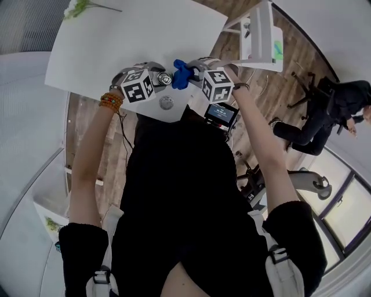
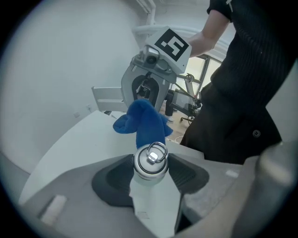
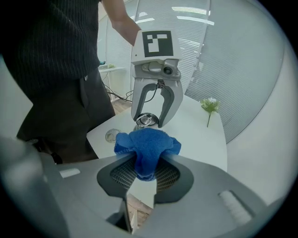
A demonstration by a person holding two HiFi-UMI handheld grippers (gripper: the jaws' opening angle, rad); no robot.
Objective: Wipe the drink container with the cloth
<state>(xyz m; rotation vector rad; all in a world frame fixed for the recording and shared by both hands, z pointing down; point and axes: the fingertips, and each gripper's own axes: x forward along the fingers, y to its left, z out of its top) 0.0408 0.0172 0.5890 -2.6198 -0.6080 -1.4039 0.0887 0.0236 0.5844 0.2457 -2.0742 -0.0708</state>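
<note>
The bottle (image 2: 150, 160) is held by the left gripper (image 2: 150, 174). The jaws are pressed on its neck from both sides, just under the metal cap with a ring. In the head view the bottle is seen at 12 o'clock from the person's body, over the near edge of the white table (image 1: 145, 40).

The blue cloth (image 3: 146, 144) is pinched by the right gripper (image 3: 145, 171). A fold of it is squeezed between the two jaws and the rest is bunched in front of them. In the head view the cloth is placed at 3 o'clock of the bottle cap, just beside it, between the two grippers. Whether the cloth is really touching the bottle cannot be told.

The two grippers are pointed at each other, each one shown in the view of the other.

A small round disc (image 1: 167, 103) is lying on the table at 6 o'clock of the bottle. A green flower (image 1: 78, 8) is lying near the table's far corner at 11 o'clock.
</note>
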